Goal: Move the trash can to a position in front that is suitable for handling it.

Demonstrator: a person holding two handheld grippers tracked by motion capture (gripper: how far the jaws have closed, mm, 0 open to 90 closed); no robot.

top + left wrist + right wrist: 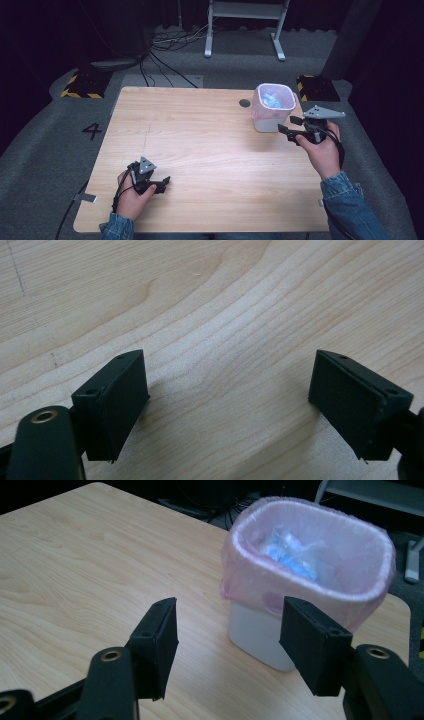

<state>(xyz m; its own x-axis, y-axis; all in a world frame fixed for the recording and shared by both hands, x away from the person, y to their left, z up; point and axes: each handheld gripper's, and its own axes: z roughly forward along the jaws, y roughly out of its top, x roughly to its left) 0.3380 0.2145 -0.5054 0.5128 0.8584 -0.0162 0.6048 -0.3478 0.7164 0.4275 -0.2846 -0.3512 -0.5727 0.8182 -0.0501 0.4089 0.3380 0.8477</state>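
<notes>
Right gripper (291, 125) is hovering just beside the bin (273, 107), at the far right of the surface (200, 145). Its jaws are standing apart with nothing between them. In the right gripper view the bin (305, 580) is sitting just ahead, apart from both pads.

Left gripper (159, 184) is resting low over the near left part of the surface, well apart from the bin. Its jaws are standing wide open over bare wood (225, 340), holding nothing.

Step in hand, as I am reading it: work at the bin, either finishing a drop or reaching for the liner (350, 597). Judgement only.

Doing it well:
- If the liner is the aim, bring one jaw inside the rim and one outside, so that the film alone is pinched, not the wall.
- Close gently; the film looks thin and likely to tear or slip off.
- The bin looks light and may tip or slide if pushed sideways, so approach from above.

Look of the bin: small, white, upright, rounded-square mouth. A pink, translucent liner is folded over the rim and hanging down the upper wall. Inside, crumpled blue and clear scraps (292, 555) are lying at the bottom.
</notes>
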